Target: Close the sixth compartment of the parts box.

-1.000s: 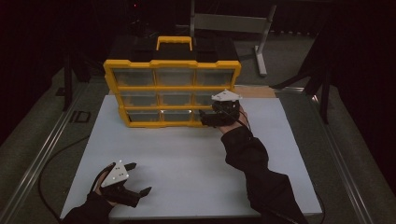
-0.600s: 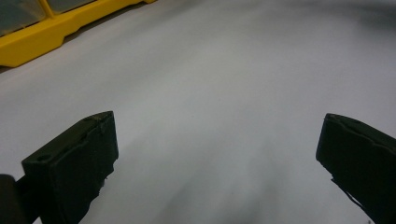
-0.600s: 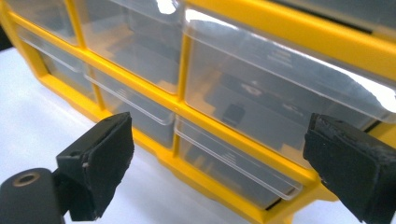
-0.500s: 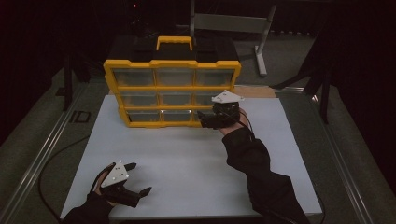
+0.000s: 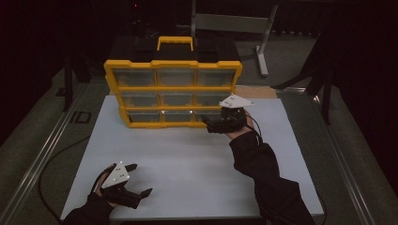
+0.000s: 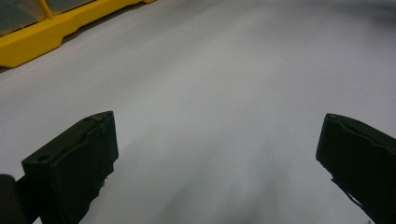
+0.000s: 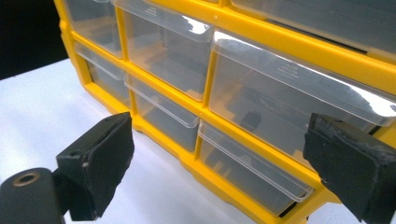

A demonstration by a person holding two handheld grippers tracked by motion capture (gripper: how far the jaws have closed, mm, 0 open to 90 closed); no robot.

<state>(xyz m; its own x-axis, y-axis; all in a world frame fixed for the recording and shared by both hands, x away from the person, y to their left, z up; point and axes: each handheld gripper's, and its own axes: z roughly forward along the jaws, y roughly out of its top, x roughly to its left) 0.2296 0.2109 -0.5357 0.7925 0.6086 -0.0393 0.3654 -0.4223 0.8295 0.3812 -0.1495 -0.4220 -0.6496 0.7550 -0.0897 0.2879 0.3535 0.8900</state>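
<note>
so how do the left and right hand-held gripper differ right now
The left hand-held gripper sits at the near edge of the white table, far from the yellow drawer organizer; the right hand-held gripper is up against its bottom-right drawer. Both have jaws spread open, holding nothing.

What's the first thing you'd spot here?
The bright yellow drawer cabinet with clear drawers, standing at the far side of the white table. Next, the right tool, open at its bottom-right drawer, and the left tool, open near the table's front-left edge.
</note>
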